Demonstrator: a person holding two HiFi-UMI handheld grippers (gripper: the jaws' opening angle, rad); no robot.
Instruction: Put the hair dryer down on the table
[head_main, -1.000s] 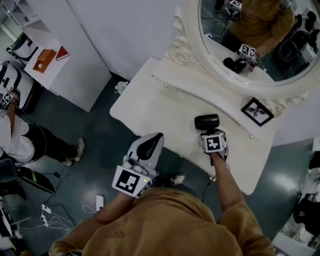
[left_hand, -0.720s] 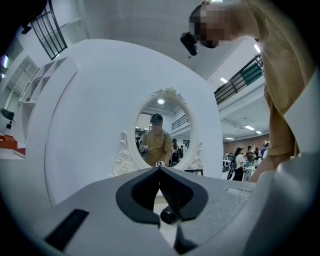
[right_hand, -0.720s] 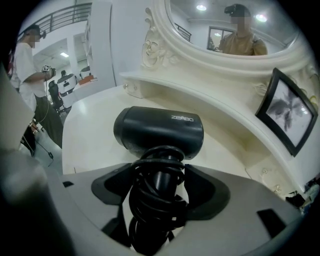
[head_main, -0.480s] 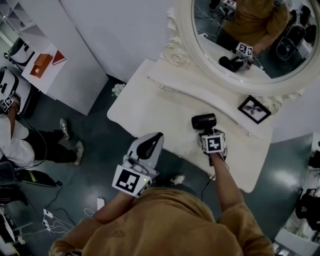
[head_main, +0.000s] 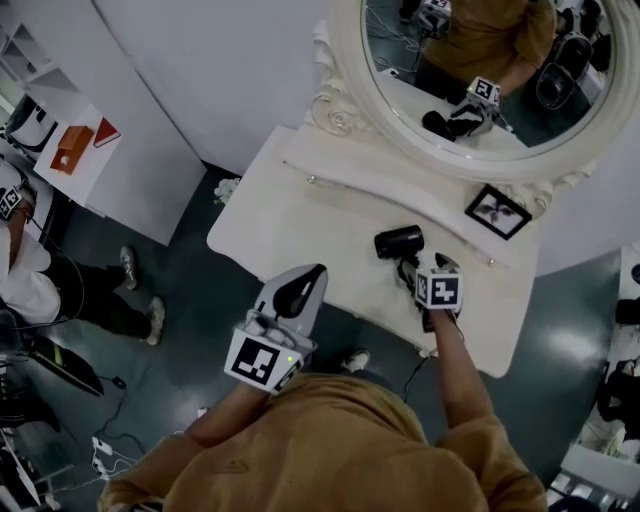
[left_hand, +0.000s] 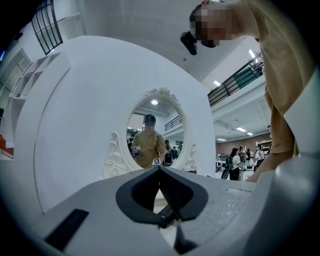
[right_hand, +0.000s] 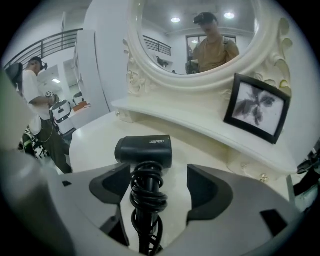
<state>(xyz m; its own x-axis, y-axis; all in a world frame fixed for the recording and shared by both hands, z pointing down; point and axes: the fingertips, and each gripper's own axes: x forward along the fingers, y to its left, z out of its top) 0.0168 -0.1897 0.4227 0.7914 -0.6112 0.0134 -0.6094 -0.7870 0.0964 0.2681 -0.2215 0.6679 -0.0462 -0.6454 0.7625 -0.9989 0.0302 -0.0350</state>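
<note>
Left gripper view showed the left hand-held gripper (left_hand: 160, 169) closed on nothing, seemingly idle because one hand sufficed; farther off, lower centre of the right gripper view, the right hand-held gripper (right_hand: 157, 175) had just been opening its jaws, pads (right_hand: 111, 184) clear of the hair dryer (right_hand: 144, 151), whose cord-wrapped handle ran between them; it lay released on the worktop (right_hand: 197, 152), short of the picture frame (right_hand: 256, 107) at upper right.

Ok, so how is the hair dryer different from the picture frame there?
The hair dryer lies down on the table; the picture frame stands propped on the ledge behind. The hair dryer is rounded, with a cord coiled round it; the picture frame is flat and holds a picture. Both are black.
</note>
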